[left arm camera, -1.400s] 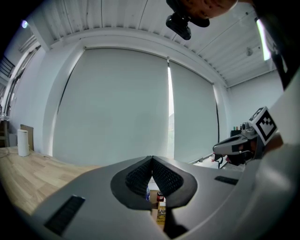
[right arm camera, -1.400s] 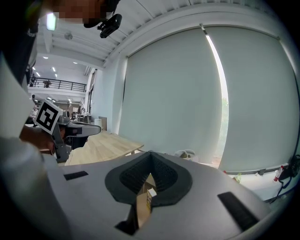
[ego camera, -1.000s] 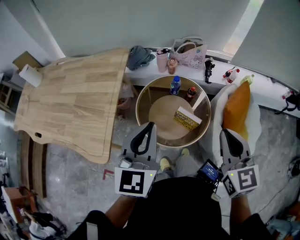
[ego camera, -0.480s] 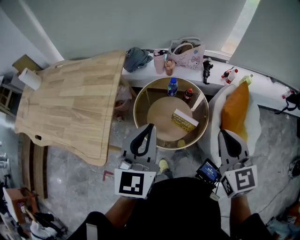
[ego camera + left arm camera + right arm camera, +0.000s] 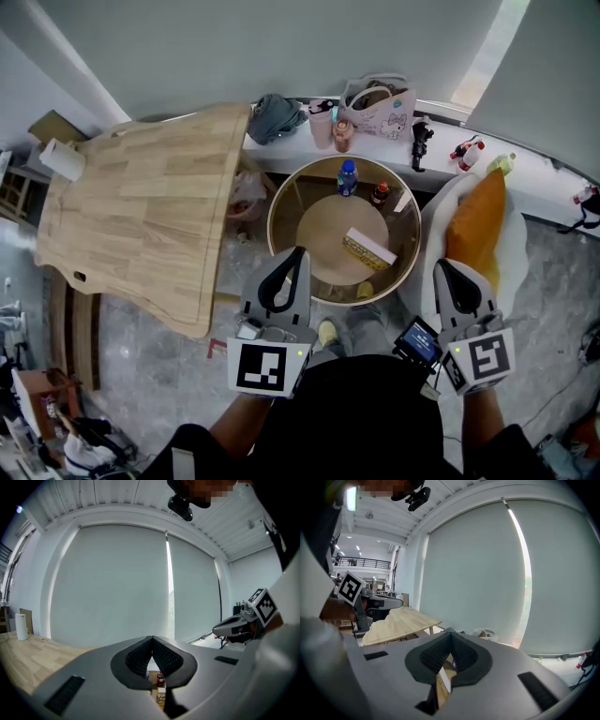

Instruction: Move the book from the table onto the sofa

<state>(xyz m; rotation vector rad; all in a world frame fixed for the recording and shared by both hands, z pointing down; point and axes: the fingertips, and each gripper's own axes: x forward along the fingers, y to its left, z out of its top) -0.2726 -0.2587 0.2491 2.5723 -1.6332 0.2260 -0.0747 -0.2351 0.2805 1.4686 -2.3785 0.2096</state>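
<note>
The book [image 5: 368, 249], yellow and white, lies flat on the round wooden table [image 5: 309, 281], right of its middle. Both grippers hover at the table's near edge. My left gripper [image 5: 298, 251] is shut and holds nothing. My right gripper [image 5: 442, 266] is also shut and empty, over the white sofa seat [image 5: 433, 211] with its orange cushion [image 5: 476, 225]. In the left gripper view the jaws [image 5: 152, 638] meet at their tips, and the book [image 5: 161, 699] shows below them. The right gripper view shows its shut jaws [image 5: 450, 631] with the book [image 5: 443, 681] beyond.
A blue bottle [image 5: 348, 177] and a dark red bottle [image 5: 380, 194] stand at the round table's far side. A large wooden table [image 5: 141, 206] with a paper roll [image 5: 62, 159] fills the left. The sill behind carries a bag [image 5: 380, 108], cups and a grey cloth [image 5: 277, 114].
Both grippers and the head have drifted a little toward the round table, so the book sits slightly nearer in view. Both pairs of jaws stay shut.
</note>
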